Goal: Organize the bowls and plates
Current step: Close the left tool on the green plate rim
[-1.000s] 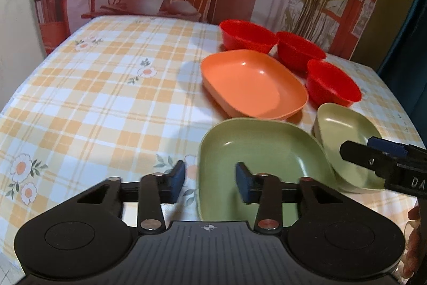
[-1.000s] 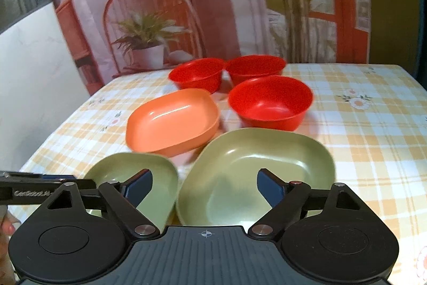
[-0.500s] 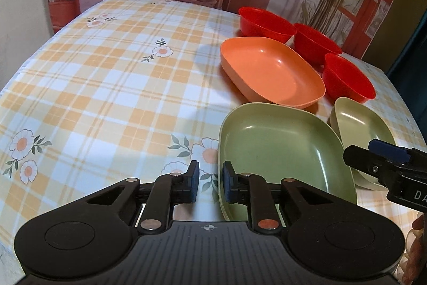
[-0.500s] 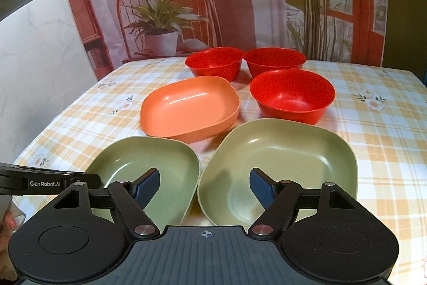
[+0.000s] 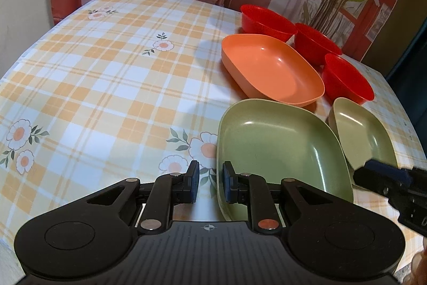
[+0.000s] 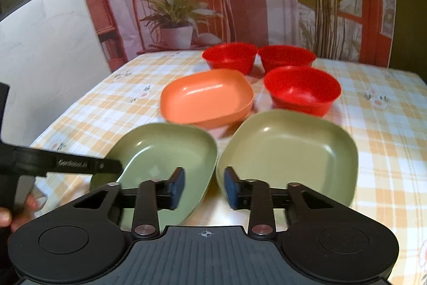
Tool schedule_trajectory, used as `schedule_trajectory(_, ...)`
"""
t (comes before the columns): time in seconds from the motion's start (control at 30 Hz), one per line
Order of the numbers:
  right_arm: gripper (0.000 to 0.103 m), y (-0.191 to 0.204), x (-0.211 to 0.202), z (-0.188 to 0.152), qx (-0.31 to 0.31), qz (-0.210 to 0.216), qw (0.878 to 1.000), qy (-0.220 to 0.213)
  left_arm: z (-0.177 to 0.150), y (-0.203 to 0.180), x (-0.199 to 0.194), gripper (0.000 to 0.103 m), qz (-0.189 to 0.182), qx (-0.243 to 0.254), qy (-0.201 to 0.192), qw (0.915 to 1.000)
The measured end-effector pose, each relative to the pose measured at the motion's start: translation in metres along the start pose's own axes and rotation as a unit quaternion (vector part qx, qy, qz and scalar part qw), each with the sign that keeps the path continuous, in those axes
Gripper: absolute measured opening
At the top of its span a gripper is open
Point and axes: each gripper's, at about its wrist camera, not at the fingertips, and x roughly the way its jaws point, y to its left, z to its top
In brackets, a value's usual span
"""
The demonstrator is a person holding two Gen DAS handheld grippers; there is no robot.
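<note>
Your left hand-held gripper (image 5: 208, 184) sits low at the near edge of the table (image 5: 106, 87), its jaws drawn close but with a narrow gap between them, and the near left rim of the left green plate (image 5: 280, 151) lies just at the right pad (image 5: 227, 186). It reads as lined up to pinch that rim, though you cannot tell from here whether the rim is actually between the pads. Your right hand-held gripper (image 6: 204, 187) has its jaws apart and gripping nothing; it points at the seam where that same plate (image 6: 165, 151) and the right green plate (image 6: 288, 151) almost touch, so either rim is within reach. The two green plates look alike, which suggests nesting one in the other.

Behind them the orange plate (image 5: 272, 71) sits just beside both green ones, and three red bowls (image 6: 301, 90) crowd close at the back, two side by side and one nearer. That tight cluster leaves little room to slide a plate forward, so lifting clear seems safer. Your grippers are also near each other over the green plates and could clash. The left stretch of the checked cloth has room for a stack
</note>
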Motion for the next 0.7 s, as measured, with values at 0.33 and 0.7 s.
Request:
schedule_trajectory(0.33,0.013,-0.011,0.02,-0.005,0.059,0.018,0.997,0.036,-0.003,-0.002,0.0,0.017,-0.006,0.007,-0.005,0.9999)
schedule_trajectory(0.7,0.01,-0.006,0.03,-0.004,0.045,0.014,0.998,0.039,-0.002,0.0,0.0,0.011,-0.018,0.008,-0.007,0.9998)
